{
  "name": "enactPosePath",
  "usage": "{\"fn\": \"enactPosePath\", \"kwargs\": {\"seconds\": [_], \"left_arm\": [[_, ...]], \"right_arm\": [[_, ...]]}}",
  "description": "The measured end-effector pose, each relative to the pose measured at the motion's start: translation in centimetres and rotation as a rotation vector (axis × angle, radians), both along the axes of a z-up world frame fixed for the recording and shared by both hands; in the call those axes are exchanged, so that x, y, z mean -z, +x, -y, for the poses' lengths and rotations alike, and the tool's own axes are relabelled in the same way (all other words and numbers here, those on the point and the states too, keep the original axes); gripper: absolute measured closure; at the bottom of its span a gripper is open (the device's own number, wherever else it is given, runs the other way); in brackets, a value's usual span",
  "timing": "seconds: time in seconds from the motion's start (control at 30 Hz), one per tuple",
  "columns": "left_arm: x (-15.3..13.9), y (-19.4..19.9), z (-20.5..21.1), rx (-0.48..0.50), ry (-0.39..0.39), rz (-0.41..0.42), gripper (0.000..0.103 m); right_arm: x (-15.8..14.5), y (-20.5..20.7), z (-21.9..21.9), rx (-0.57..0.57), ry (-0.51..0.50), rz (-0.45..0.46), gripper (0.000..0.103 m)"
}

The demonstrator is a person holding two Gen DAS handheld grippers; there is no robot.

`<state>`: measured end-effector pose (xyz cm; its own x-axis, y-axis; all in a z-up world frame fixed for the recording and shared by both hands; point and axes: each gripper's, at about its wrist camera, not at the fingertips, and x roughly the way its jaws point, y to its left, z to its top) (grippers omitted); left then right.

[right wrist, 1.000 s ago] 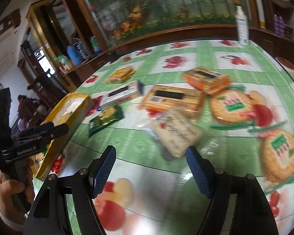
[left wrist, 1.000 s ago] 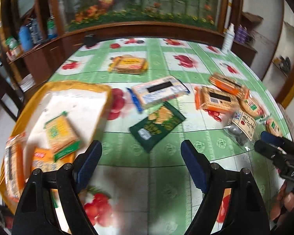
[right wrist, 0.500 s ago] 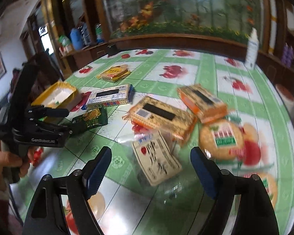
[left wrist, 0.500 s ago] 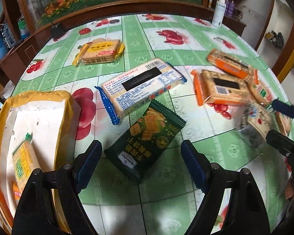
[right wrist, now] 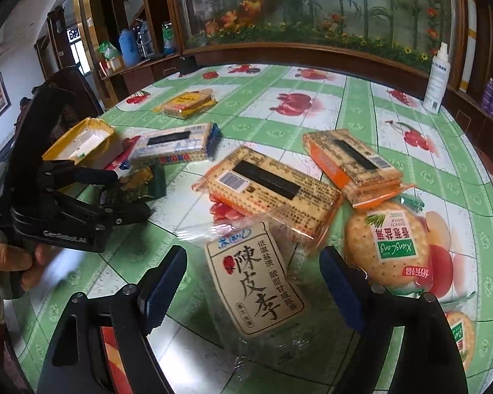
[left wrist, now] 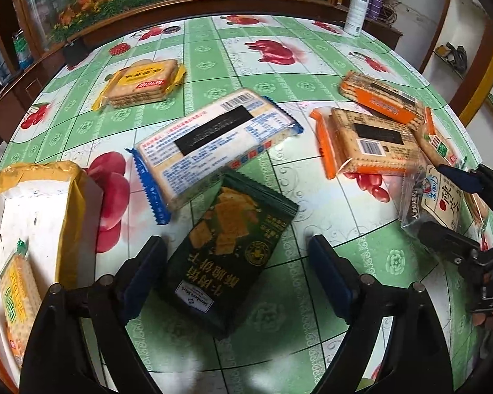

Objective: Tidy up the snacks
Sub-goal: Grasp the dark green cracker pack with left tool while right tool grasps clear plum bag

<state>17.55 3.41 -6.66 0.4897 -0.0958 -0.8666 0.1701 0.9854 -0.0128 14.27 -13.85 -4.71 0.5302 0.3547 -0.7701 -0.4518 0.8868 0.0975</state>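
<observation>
Green fruit-print tablecloth, wooden cabinets behind; both grippers' fingers spread wide.

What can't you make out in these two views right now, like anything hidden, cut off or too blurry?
- Box contents, left view: the near wall and frame edge cut off all but one yellow pack.
- Green packet, right view: mostly hidden behind the left gripper.
- Cream-label bag, left view: partly covered by the right gripper.
- Round cracker pack, right view: cut by the right gripper's own finger and the edge.
</observation>
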Motion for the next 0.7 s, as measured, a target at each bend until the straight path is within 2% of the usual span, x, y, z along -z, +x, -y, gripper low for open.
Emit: {"fn": "enactPosePath", "kwargs": {"seconds": [0.17, 0.23, 0.27, 0.3, 0.33, 0.43, 0.7], "left_arm": [[-0.1, -0.5, 0.1, 0.011, -0.012, 0.001, 0.015], [-0.1, -0.8, 0.2, 0.01, -0.009, 0.01, 0.02], [-0.2, -0.9, 0.2, 0.008, -0.013, 0.017, 0.03], [-0.4, -1.0, 0.1, -0.001, -0.019, 0.026, 0.047], [-0.6, -1.0, -0.1, -0.015, -0.025, 0.032, 0.056], [-0.8, -0.7, -1.0, -0.039, -0.092, 0.024, 0.058], [-0.8, -2.0, -1.2, -0.062, -0.139, 0.053, 0.059]], "right_arm": [[0.6, 0.2, 0.0, 0.004, -0.002, -0.016, 0.02], [0.8, 0.3, 0.1, 0.007, 0.0, -0.027, 0.024], [0.9, 0.3, 0.0, 0.005, 0.002, -0.034, 0.028], [0.9, 0.3, 0.0, 0.007, -0.001, -0.035, 0.033], [0.9, 0.3, 0.0, 0.008, -0.002, -0.034, 0.038], [0.9, 0.3, 0.0, 0.008, 0.014, -0.041, 0.043], [0.6, -0.4, 0.1, 0.001, 0.06, -0.055, 0.05]]}}
